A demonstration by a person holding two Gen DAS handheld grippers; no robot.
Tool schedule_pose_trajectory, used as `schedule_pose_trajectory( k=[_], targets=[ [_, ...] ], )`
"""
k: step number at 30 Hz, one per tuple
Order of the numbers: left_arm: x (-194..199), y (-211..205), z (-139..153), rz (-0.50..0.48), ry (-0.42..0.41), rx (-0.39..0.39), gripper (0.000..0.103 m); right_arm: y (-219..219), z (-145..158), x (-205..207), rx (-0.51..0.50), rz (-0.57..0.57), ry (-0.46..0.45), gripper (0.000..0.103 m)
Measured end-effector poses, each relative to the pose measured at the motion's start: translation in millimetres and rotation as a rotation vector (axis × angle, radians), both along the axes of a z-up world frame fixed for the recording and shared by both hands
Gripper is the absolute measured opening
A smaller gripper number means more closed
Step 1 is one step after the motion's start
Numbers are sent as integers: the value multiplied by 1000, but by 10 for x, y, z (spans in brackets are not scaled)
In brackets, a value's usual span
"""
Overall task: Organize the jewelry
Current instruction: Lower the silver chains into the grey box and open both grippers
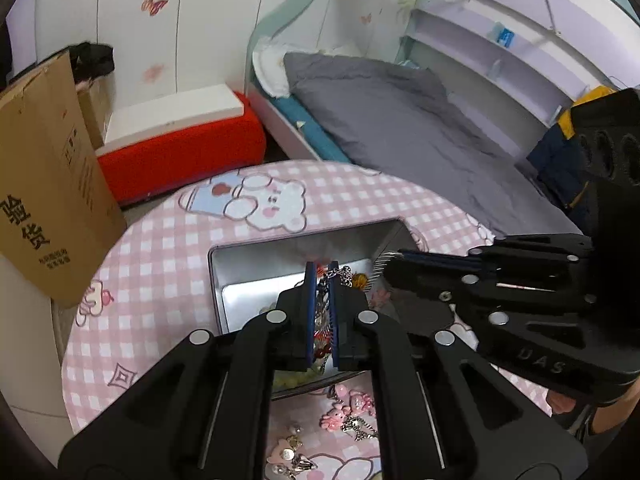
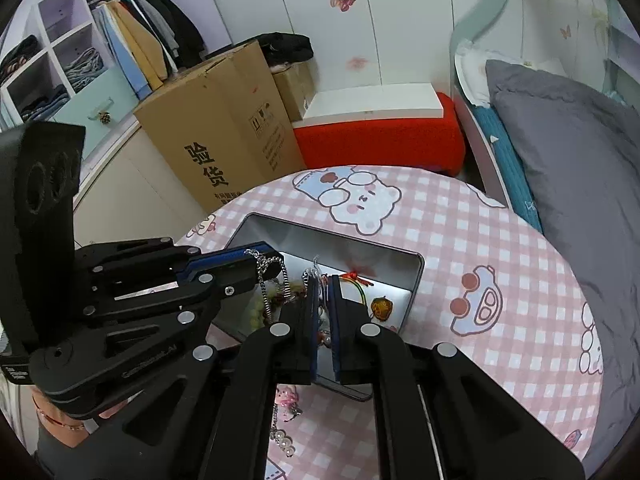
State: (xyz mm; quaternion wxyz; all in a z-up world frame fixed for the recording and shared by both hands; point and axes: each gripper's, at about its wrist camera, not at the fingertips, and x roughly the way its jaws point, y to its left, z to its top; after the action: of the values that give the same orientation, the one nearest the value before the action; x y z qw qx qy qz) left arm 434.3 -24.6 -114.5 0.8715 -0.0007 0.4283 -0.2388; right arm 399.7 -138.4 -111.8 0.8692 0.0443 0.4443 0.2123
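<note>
An open silver tin (image 1: pixel 256 276) (image 2: pixel 280 232) sits on a round table with a pink checked cloth (image 1: pixel 160 240) (image 2: pixel 500 248). My left gripper (image 1: pixel 322 276) (image 2: pixel 266 256) hangs over the tin, shut on a silver chain (image 2: pixel 264 296) (image 1: pixel 342 274) that dangles in loops. My right gripper (image 2: pixel 323 280) (image 1: pixel 390 266) is close beside it, also over the tin, shut on a thin silver piece (image 2: pixel 317 269). In the tin lie a red cord (image 2: pixel 356 276) and an orange charm (image 2: pixel 380 306). Pink bear charms (image 1: pixel 344 408) and pearl pieces (image 1: pixel 288 456) lie on the cloth in front of the tin.
A tall cardboard box (image 2: pixel 224 136) and a red stool with a white top (image 2: pixel 380 136) stand behind the table. A bed with a grey duvet (image 1: pixel 400 120) runs along the right. A person's wrist with a red bracelet (image 2: pixel 60 420) shows at lower left.
</note>
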Motion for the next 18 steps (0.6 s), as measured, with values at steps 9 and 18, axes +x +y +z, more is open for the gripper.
schedule_pose_trajectory(
  k=[9, 18],
  targets=[
    [-21, 42, -28, 9, 41, 28, 8, -50, 55, -68, 2, -9, -9, 14],
    [-184, 56, 125, 26, 0, 41, 65, -116, 219, -253, 3, -18, -53, 21]
  ],
)
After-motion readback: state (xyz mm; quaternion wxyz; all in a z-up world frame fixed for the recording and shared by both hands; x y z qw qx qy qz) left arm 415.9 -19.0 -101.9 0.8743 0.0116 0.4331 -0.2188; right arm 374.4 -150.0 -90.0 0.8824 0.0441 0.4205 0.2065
